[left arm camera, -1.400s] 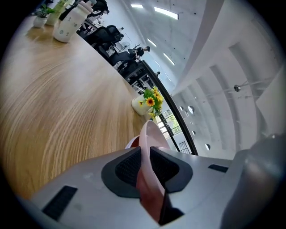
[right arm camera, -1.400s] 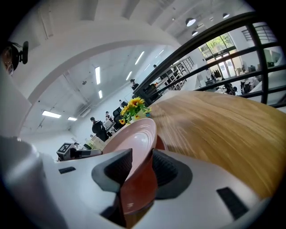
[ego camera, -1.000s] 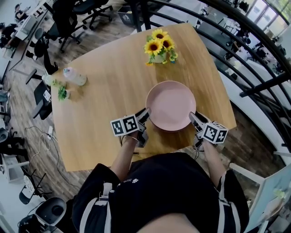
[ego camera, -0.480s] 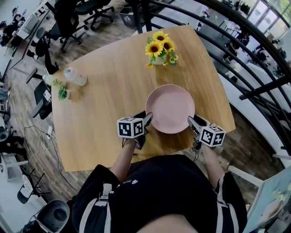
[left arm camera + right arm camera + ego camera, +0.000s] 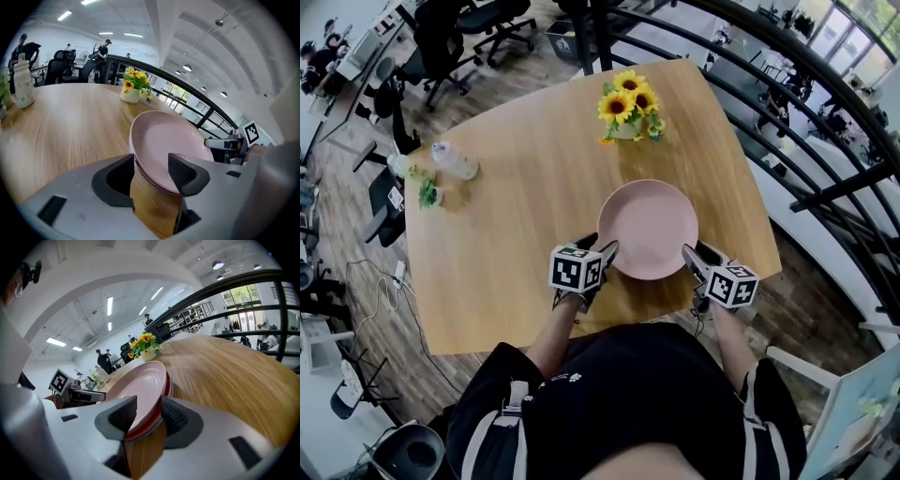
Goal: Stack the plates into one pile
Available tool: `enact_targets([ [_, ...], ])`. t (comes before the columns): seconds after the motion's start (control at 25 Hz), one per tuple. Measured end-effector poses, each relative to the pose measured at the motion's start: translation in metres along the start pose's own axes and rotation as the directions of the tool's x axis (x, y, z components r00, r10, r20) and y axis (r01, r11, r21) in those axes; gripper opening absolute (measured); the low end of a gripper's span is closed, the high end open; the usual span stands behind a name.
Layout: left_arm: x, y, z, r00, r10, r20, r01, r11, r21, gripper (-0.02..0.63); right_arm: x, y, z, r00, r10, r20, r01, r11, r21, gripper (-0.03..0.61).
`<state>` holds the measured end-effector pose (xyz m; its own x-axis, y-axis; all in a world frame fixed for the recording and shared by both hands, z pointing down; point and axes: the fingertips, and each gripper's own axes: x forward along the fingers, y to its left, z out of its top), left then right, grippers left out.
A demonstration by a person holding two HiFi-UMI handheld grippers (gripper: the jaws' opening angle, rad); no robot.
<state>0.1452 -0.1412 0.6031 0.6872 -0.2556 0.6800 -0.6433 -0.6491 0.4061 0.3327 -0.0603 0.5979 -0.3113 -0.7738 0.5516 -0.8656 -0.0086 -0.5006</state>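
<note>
A pile of plates, pink on top [image 5: 649, 228] with a red one [image 5: 168, 386] under it, sits near the front edge of the wooden table [image 5: 516, 216]. My left gripper [image 5: 606, 253] is at the pile's left rim and my right gripper [image 5: 688, 260] at its right rim. In the left gripper view the pile's rim [image 5: 161, 145] runs between the jaws of the left gripper [image 5: 151, 168], which touch it on both sides. In the right gripper view the right gripper [image 5: 149, 414] pinches the pile's edge [image 5: 140, 390].
A vase of sunflowers [image 5: 628, 105] stands at the table's far side. A pale bottle [image 5: 455, 159] and a small green plant [image 5: 427, 193] sit at the far left. A dark curved railing [image 5: 825, 150] runs past the table's right side; office chairs [image 5: 450, 37] stand beyond.
Both grippers have drawn in closer to the pile's rims. The whole scene has shifted slightly down in the head view; the pile keeps its place relative to the flowers.
</note>
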Motion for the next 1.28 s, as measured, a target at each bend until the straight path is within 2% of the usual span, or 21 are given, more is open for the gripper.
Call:
enact_targets([
  [0.2,-0.005,0.007,0.004,0.996,0.090,0.024,-0.092,0.990,0.107,0.207,-0.002,-0.003,-0.003,1.000,-0.002,-0.001,0.002,1.000,0.010,0.181],
  [0.44,-0.013,0.009,0.015,0.988,0.120,0.099,-0.127,0.990,0.063,0.207,-0.007,-0.004,0.007,1.000,-0.005,0.025,0.006,1.000,-0.020,0.186],
  [0.6,-0.025,0.007,0.031,0.971,0.155,0.181,-0.169,0.984,0.060,0.204,-0.015,0.004,0.029,0.997,0.025,0.077,-0.022,0.999,-0.041,0.184],
  [0.72,-0.033,0.006,0.045,0.951,0.197,0.240,-0.219,0.973,0.070,0.188,-0.021,0.016,0.051,0.991,0.064,0.120,-0.053,0.994,-0.094,0.179],
  [0.84,-0.042,0.003,0.051,0.928,0.233,0.291,-0.262,0.963,0.065,0.143,-0.026,0.026,0.067,0.982,0.113,0.150,-0.093,0.986,-0.135,0.164],
  [0.96,-0.057,-0.006,0.061,0.886,0.246,0.392,-0.289,0.956,0.054,0.047,-0.030,0.039,0.078,0.968,0.184,0.170,-0.159,0.975,-0.155,0.147],
  [1.04,-0.064,-0.015,0.066,0.865,0.238,0.442,-0.287,0.957,0.047,0.031,-0.031,0.048,0.082,0.957,0.240,0.163,-0.214,0.963,-0.166,0.140],
  [1.16,-0.067,-0.033,0.068,0.862,0.212,0.461,-0.264,0.963,0.051,0.026,-0.037,0.058,0.089,0.936,0.307,0.171,-0.274,0.943,-0.190,0.095],
  [1.28,-0.069,-0.053,0.071,0.862,0.181,0.474,-0.246,0.966,0.079,0.026,-0.045,0.066,0.098,0.911,0.367,0.188,-0.333,0.924,-0.189,0.005],
])
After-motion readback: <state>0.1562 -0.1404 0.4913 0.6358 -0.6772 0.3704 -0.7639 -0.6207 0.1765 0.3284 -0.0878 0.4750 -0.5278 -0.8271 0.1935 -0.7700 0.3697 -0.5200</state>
